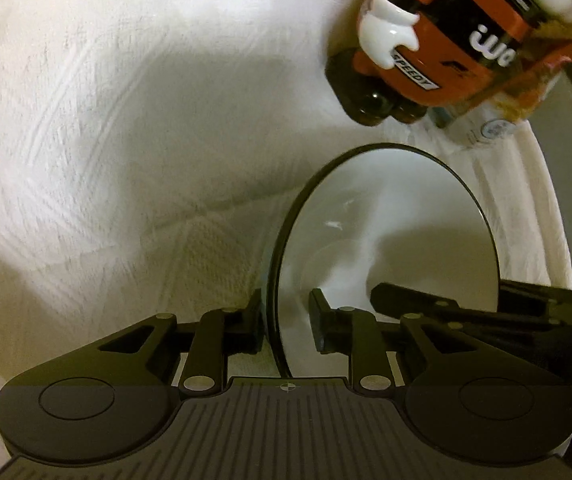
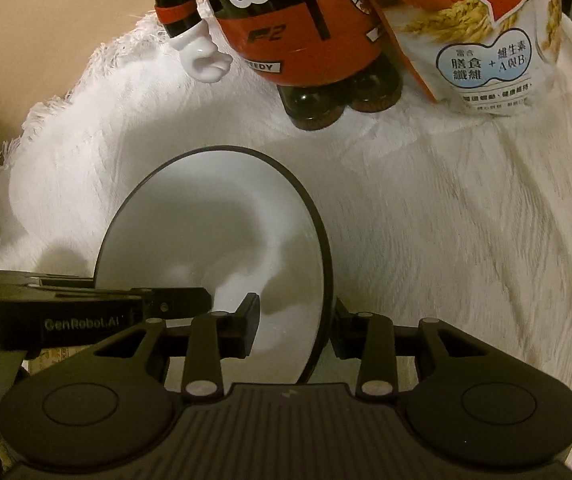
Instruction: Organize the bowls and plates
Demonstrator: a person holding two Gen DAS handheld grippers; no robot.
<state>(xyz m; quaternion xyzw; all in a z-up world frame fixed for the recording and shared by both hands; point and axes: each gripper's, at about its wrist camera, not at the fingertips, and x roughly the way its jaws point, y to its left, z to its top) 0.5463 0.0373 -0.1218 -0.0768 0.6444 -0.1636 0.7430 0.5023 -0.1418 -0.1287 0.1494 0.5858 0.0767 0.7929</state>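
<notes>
Two hand-held grippers straddle the rim of one white bowl with a thin dark edge, each from its own side. On the left gripper (image 1: 289, 322), seen from its own wrist camera, one black finger sits outside the bowl (image 1: 385, 248) wall and the other inside, with the rim running between them. A narrow gap shows on the inner side, so the jaws stand partly open around the rim, and whether the pads press the wall cannot be told. The right gripper (image 2: 295, 326) sits on the opposite edge of the bowl (image 2: 206, 232) in the same way, one finger inside, one outside and partly hidden behind the wall. Its jaws are also only partly open, and a firm grip cannot be confirmed. Each gripper's black fingers reach into the side of the other camera's view.

Beneath the bowl lies a white textured cloth (image 2: 445, 220) with a fringed far edge. At its far side stands a red and black toy figure (image 2: 297, 40) with white gloved hands. Just right of the figure, touching it, leans a cereal packet (image 2: 485, 40) printed with grain pictures.
</notes>
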